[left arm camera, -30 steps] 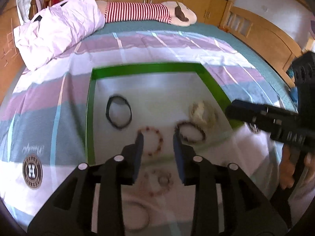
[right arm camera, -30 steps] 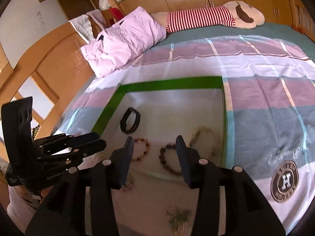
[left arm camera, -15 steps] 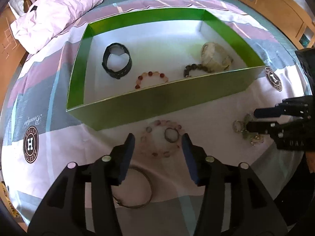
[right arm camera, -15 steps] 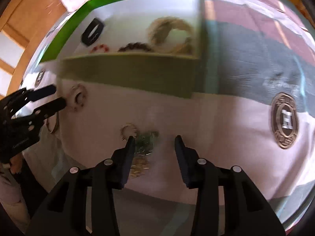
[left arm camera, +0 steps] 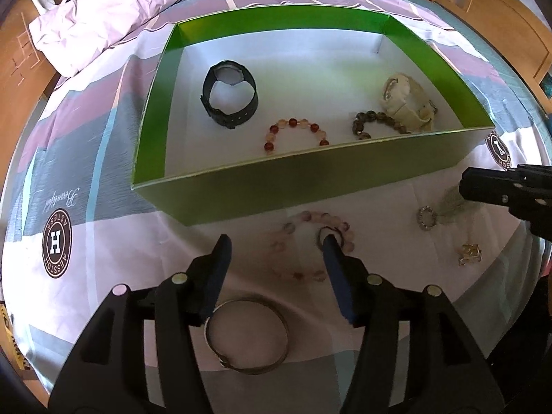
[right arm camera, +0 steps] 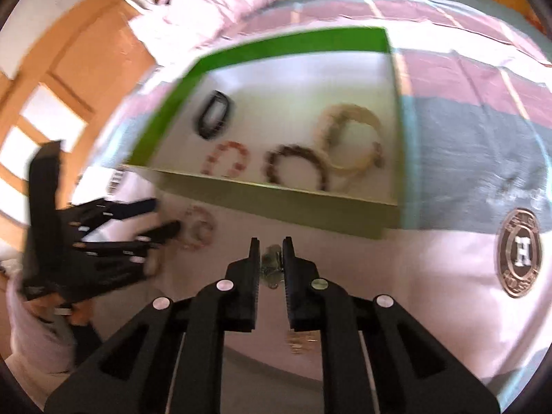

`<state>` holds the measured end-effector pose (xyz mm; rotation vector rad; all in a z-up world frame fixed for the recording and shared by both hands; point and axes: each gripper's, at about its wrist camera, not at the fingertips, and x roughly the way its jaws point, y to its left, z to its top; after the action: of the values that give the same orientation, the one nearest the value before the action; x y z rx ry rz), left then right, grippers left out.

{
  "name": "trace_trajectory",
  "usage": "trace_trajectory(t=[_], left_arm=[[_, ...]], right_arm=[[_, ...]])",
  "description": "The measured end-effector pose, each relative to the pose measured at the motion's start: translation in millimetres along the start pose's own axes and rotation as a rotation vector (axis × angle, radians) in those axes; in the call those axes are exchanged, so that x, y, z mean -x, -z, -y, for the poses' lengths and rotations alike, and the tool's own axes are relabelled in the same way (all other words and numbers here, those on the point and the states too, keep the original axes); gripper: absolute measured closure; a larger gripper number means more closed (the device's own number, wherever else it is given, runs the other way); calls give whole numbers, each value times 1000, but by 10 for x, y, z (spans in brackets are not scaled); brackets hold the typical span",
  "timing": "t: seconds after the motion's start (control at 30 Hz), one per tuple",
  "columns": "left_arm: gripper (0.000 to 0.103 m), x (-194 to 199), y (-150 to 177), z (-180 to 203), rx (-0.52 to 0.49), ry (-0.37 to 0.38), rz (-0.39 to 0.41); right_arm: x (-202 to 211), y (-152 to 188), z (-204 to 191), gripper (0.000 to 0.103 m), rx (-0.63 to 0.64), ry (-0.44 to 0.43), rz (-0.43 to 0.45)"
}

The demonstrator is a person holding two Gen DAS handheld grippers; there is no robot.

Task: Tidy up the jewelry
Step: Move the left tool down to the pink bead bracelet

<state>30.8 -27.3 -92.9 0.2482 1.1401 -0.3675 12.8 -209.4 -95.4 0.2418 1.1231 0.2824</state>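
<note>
jaws of left gripper [left arm camera: 277,250] wide — pale bead bracelet [left arm camera: 310,245] between

A glossy green cardboard box [left arm camera: 310,186] with a matt white inside is sitting mid-frame on the soft striped cloth bedspread [left arm camera: 103,241]. At lower centre, a smooth, shining metal bangle [left arm camera: 246,336] is lying between matt black plastic hand-held gripper [left arm camera: 276,252] fingers.

- We see a green box [left arm camera: 293,186] with a white floor.
- We see a black watch [left arm camera: 229,100], a cream watch [left arm camera: 407,103], a red-and-pale bead bracelet [left arm camera: 295,132] and a dark brown one [left arm camera: 374,122].
- We see a bedspread [left arm camera: 69,145] in purple, grey and white blocks with round brown "H" badges.
- We see a pale pink bead bracelet [left arm camera: 310,241].
</note>
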Motion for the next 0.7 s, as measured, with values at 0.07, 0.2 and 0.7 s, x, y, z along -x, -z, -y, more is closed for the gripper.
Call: trace_trajectory(t=[0.07, 0.2, 0.7], left_arm=[[46, -10, -2, -2, 0, 0, -3], [45, -35, 9, 46, -17, -4, -7], [62, -195, 32, 20, -26, -59, -52]], right_arm=[[10, -3, 31, 89, -15, 20, 6], [20, 29, 86, 82, -26, 54, 12], [-112, 70, 167, 81, -25, 178, -38]])
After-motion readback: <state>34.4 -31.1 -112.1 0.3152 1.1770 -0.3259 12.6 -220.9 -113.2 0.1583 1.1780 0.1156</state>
